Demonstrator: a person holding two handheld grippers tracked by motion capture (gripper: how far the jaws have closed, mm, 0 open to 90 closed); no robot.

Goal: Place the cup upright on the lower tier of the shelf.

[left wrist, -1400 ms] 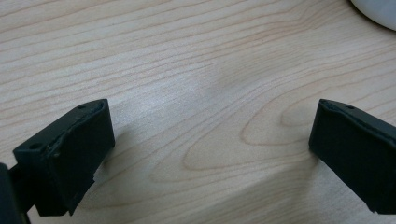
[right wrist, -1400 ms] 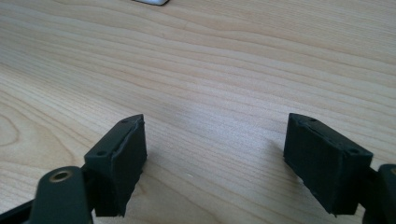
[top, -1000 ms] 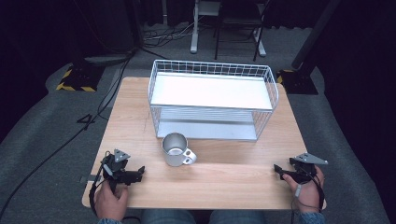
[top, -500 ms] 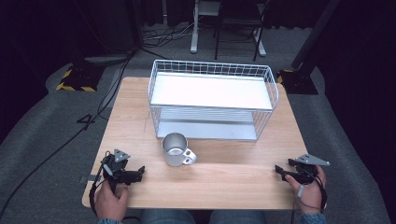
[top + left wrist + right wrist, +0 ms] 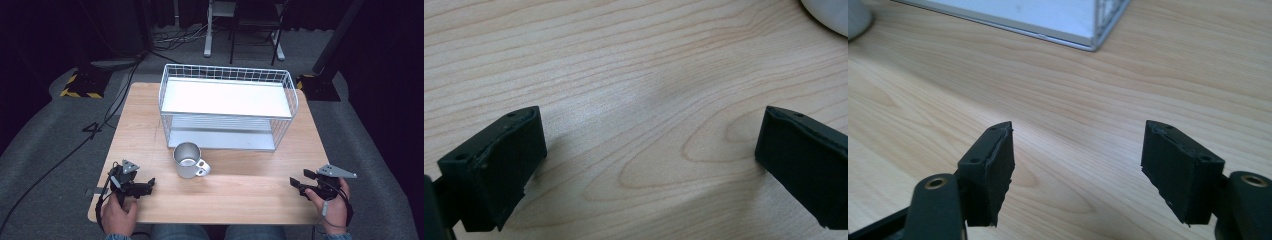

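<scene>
Resting at near left corner of wooden table (image 5: 235, 192): left gripper (image 5: 148, 186), held in a hand (image 5: 118, 215), jaws spread wide, nothing between, bare wood grain under them in left gripper view (image 5: 651, 145). Pointing toward metal mug (image 5: 187, 160), well apart from it. Mug upright, open top up, handle turned toward near right, standing near table centre, just in front of white wire rack (image 5: 227, 107), not touching it. Rack two-tiered, white shelf on top, lower shelf under it, sitting on far half of table. Hovering at near right edge: right gripper (image 5: 296, 183) in other hand (image 5: 334, 210), jaws apart, just opened a little more after closing some, nothing between them (image 5: 1078, 165). Right gripper view: rack corner (image 5: 1095, 37) ahead, pale mug edge (image 5: 858, 20) at top left, both well apart from jaws. Neither gripper touching mug or rack.
</scene>
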